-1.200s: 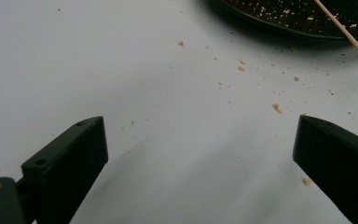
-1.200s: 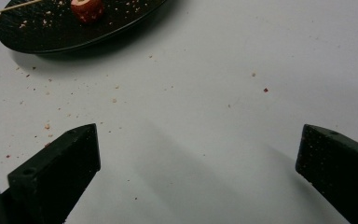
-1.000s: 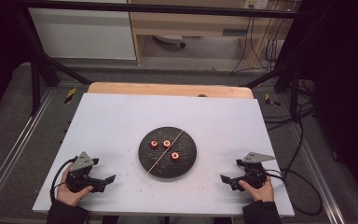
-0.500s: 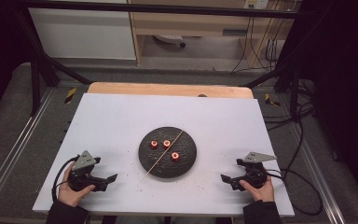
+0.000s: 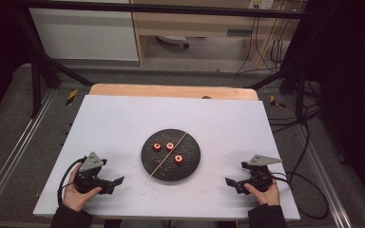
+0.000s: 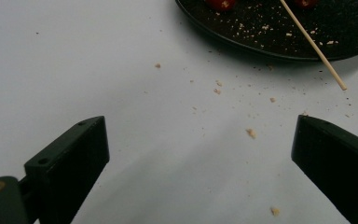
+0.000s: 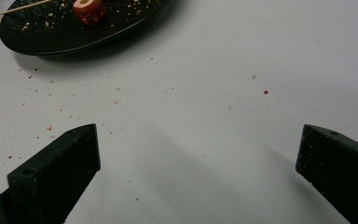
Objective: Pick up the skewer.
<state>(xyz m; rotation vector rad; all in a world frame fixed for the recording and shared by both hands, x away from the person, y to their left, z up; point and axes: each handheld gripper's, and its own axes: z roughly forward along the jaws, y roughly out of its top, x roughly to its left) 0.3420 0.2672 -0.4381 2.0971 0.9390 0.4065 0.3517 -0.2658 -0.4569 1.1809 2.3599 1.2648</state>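
A round black plate (image 5: 193,165) sits mid-table with three red hollowed fruit pieces (image 5: 170,146) on it. A thin wooden skewer (image 5: 166,159) lies slantwise across it, its near end over the rim. My left gripper (image 5: 113,183) rests on the table left of the plate and is open, with nothing between its fingers. My right gripper (image 5: 230,183) rests to the plate's right, also open on nothing. The left gripper view has its jaws (image 6: 200,135) wide apart, with the plate (image 6: 261,35) and skewer tip (image 6: 328,67) ahead. In the right gripper view the gripper (image 7: 200,135) faces the plate (image 7: 51,35) and one red piece (image 7: 89,10).
Crumbs (image 6: 251,133) are scattered over the white tabletop (image 5: 123,118) near the plate. A wooden strip (image 5: 171,90) borders the far edge. Cables (image 5: 309,190) trail off the right side. Metal frame rails flank the table.
My left gripper has shifted slightly to the right, toward the plate. The right gripper, plate and skewer have not moved.
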